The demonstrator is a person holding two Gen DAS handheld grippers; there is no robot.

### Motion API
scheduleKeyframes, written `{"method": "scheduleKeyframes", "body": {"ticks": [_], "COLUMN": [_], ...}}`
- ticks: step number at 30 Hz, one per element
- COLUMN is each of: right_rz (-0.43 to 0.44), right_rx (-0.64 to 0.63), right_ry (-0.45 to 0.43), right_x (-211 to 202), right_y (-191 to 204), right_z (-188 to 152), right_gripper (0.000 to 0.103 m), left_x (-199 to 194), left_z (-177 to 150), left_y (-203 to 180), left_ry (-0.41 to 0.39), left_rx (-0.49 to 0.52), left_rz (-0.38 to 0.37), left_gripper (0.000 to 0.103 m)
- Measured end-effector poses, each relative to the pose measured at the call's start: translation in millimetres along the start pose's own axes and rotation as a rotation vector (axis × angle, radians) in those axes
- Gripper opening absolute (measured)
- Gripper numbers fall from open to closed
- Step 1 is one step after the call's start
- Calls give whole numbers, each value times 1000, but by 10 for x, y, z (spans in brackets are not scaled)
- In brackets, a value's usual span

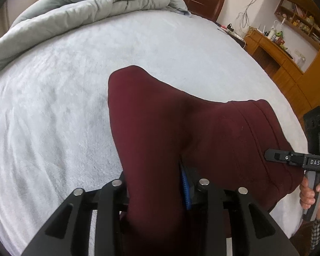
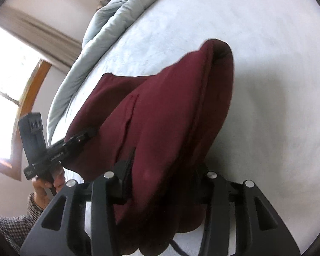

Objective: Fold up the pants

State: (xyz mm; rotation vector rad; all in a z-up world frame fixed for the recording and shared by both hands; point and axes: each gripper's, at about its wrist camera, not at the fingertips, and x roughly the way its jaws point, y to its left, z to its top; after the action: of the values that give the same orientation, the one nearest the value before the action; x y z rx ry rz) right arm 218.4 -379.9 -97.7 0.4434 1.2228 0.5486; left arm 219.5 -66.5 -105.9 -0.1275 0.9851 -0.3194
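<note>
Maroon pants (image 1: 160, 128) hang draped between both grippers above the pale fleece bed (image 1: 53, 106); left gripper (image 1: 157, 183) clenched on a bunched fabric edge, right gripper (image 2: 164, 177) likewise gripping cloth; a two-point hold keeps the garment spread so a fold can be laid flat; grey duvet (image 1: 85, 6) heaped well apart, leaving bare bed for laying down.

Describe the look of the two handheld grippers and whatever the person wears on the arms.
Both grippers are matte black. The left gripper and right gripper each have angular finger frames with cut-out slots and round silver pins. A blue ribbed pad lines a left finger. Side-on, the right one bears white "DAS" lettering and a grey handle. The sleeves are small-checked, dark and light.
</note>
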Motion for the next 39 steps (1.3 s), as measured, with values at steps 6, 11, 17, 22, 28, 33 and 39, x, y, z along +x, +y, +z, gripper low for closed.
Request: {"method": "scheduleKeyframes", "body": {"ticks": [6, 11, 17, 22, 28, 33, 39], "right_rz": [-42, -56, -61, -21, -107, -87, -66], "right_rx": [-24, -42, -40, -46, -62, -20, -8], "right_ry": [8, -13, -50, -86, -44, -58, -63], "right_x": [-30, -223, -413, -600, -430, -342, -391], "right_y": [112, 179, 250, 347, 258, 108, 165], "right_z": [-77, -255, -441, -331, -423, -510, -467], "right_gripper": [67, 75, 48, 19, 19, 20, 28], "left_x": [-32, -25, -50, -68, -62, 23, -4], "left_z": [-65, -54, -86, -86, -107, -144, -140], "left_y": [-9, 24, 29, 35, 25, 58, 16], "left_ry": [-18, -18, -20, -19, -20, -10, 2], "left_rx": [15, 18, 24, 21, 40, 42, 59], "left_rz": [3, -5, -7, -15, -13, -8, 23], "left_gripper": [34, 36, 37, 37, 40, 45, 47]}}
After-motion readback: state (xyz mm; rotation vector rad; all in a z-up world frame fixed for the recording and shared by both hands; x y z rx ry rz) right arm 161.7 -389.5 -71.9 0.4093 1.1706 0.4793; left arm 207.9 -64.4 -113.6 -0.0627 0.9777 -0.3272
